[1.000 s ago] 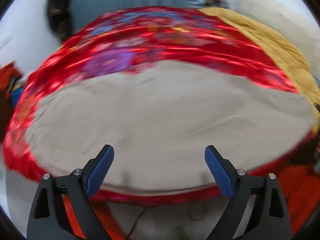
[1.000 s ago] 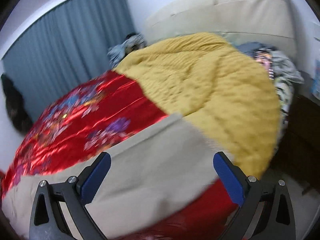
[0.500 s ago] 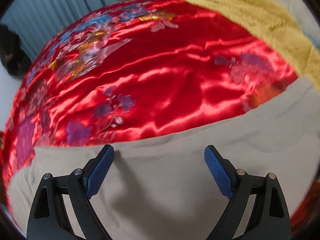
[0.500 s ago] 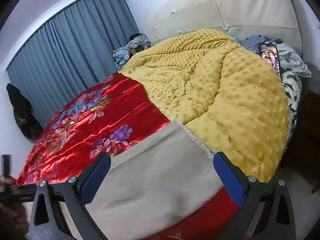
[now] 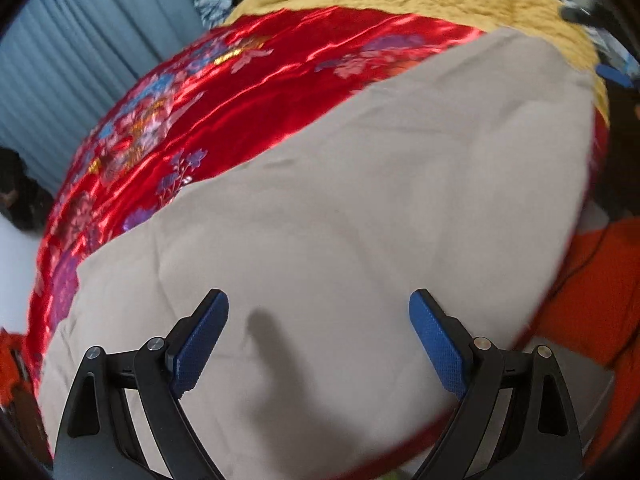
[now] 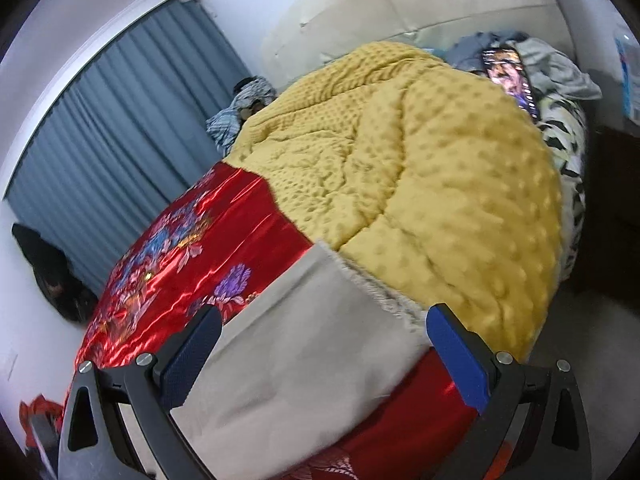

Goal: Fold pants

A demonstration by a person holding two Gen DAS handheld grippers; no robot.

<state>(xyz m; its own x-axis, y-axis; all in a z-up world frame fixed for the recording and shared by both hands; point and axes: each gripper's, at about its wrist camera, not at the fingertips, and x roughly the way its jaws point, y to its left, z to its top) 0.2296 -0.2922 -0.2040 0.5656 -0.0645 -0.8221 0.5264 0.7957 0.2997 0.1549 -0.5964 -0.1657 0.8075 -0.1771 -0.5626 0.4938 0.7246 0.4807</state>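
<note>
Bed headboard (image 6: 440,4) shows only rightward; pants (image 5: 360,220) fill left

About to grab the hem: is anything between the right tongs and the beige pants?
Nothing visible: the open right tongs hover over the flat beige cloth pants; the bumpy yellow blanket lies beyond the frayed hem.

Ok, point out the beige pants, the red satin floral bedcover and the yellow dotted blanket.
beige pants (image 5: 360,220): left wrist view, middle of the flat cloth.
red satin floral bedcover (image 6: 188,256): right wrist view, flowered top surface.
yellow dotted blanket (image 6: 420,168): right wrist view, centre of the mound.
</note>
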